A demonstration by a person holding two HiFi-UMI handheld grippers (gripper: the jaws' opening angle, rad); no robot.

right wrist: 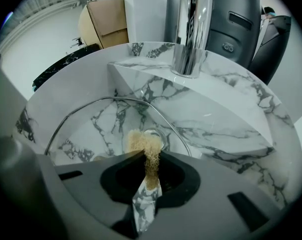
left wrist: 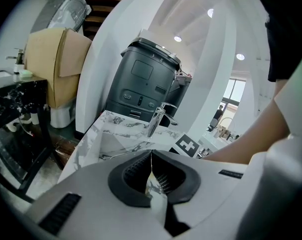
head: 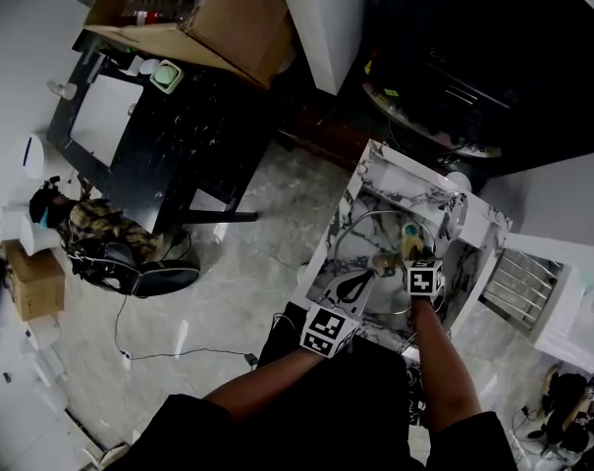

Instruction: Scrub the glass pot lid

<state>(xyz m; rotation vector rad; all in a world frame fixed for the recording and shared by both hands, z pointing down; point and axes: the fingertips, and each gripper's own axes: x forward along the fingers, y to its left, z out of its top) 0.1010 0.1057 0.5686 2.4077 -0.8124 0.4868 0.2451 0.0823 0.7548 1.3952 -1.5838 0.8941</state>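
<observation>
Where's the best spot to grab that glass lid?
The thin rim at its near edge, from the person's side. The glass lid stands tilted in the sink, its dome too broad and slick. The left gripper pinches that rim; the right gripper holds the scrub pad.

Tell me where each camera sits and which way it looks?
Head view: on the person's head, facing steeply down at the marble sink; both arms, left gripper and right gripper show.
Left gripper view: on the left gripper, facing the faucet; its jaws grip the glass lid by its edge; the other arm shows.
Right gripper view: on the right gripper, facing down into the sink at the lid; jaws grip a tan scrubber.
Shared: both gripper views show the faucet.
</observation>
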